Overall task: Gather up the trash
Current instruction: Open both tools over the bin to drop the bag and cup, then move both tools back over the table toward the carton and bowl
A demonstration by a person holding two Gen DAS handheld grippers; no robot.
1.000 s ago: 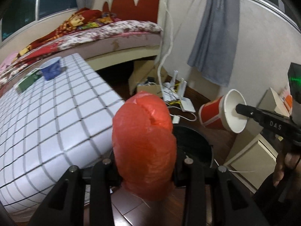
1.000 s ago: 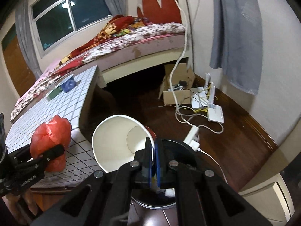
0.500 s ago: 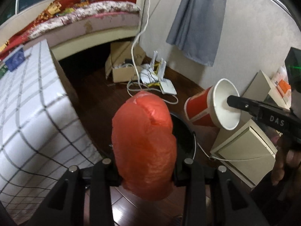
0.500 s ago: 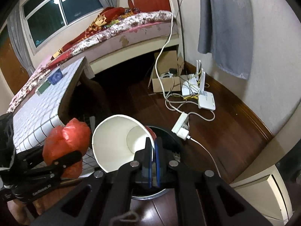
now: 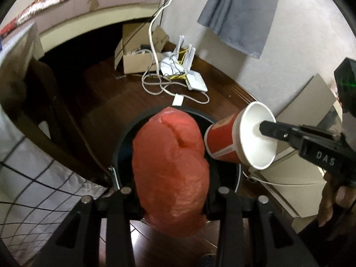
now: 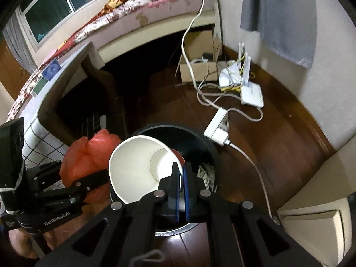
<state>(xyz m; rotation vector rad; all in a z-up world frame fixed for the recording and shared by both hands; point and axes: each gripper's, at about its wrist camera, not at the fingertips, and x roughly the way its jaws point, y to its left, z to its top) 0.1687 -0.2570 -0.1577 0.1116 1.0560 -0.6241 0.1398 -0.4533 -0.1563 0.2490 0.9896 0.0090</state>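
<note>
Red plastic, crumpled into a bag (image 5: 171, 173), sat clenched between the left tongs (image 5: 172, 198), hanging right over the mouth of the black bin (image 5: 224, 121) on the wooden floor (image 5: 124, 102). Just beside it, the red-and-white paper cup (image 5: 242, 141) was pinched by its rim in the right tongs (image 6: 180, 178), one finger inside the cup and one outside, the jaws squeezed nearly flat on the thin wall. The cup lay tilted on its side, its bottom over the bin's opening, its mouth toward the outside.

Inside the bin some pale crumpled trash (image 6: 205, 174) already showed. The desk (image 5: 44, 173) with its checked cloth stood close on one side; a power strip (image 6: 218, 131) and cables (image 6: 244, 153) lay on the floor just past the bin's rim.

The likely slip from here: the two items hung close together, so the bag could nudge the cup off line. Let go while tilted, the cup might strike the rim and roll out toward the cables.
</note>
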